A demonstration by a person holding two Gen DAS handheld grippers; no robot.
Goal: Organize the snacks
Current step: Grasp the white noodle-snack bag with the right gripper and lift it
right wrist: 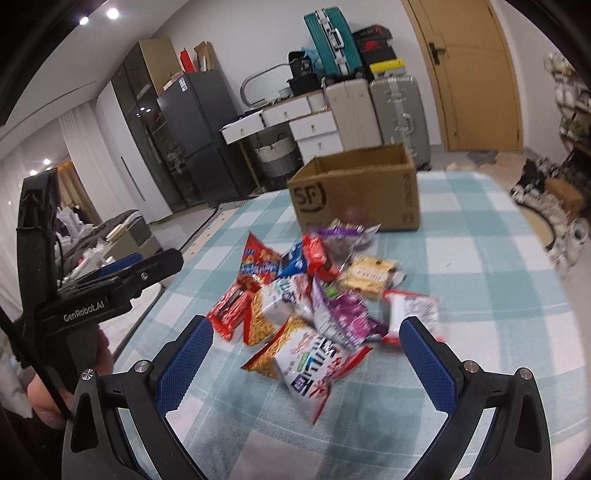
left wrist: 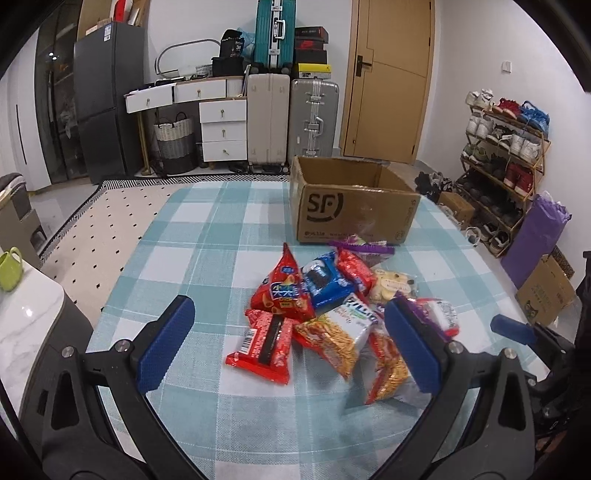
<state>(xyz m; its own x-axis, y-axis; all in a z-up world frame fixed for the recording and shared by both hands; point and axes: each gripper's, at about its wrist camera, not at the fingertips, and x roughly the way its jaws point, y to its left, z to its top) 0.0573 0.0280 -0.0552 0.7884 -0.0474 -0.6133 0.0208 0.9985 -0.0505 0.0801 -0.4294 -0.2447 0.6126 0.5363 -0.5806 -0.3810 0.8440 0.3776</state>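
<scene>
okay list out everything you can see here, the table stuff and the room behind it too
Snack packets: about ten, red, blue, purple, orange-white, piled mid-table
Cardboard box: one, brown, open, behind the pile
Tablecloth: one, teal-white check, covering the table
Suitcases: three, teal stacked above beige and silver, back wall
Shoe boxes: several, black, red, yellow, stacked on the silver suitcase
Fridge: one, dark grey, back left
Drawer unit: one, white, beside the fridge
Door: one, tan, shut
Shoe rack: one, full, right wall
Mug: one, green, left counter
Left gripper: open, blue pads, over the pile
Right gripper: open, blue pads, over the pile

Snack pile point(left wrist: 332, 310) mid-table point(left wrist: 207, 236); cardboard box point(left wrist: 354, 206) just behind pile; suitcases point(left wrist: 291, 118) beyond table.
</scene>
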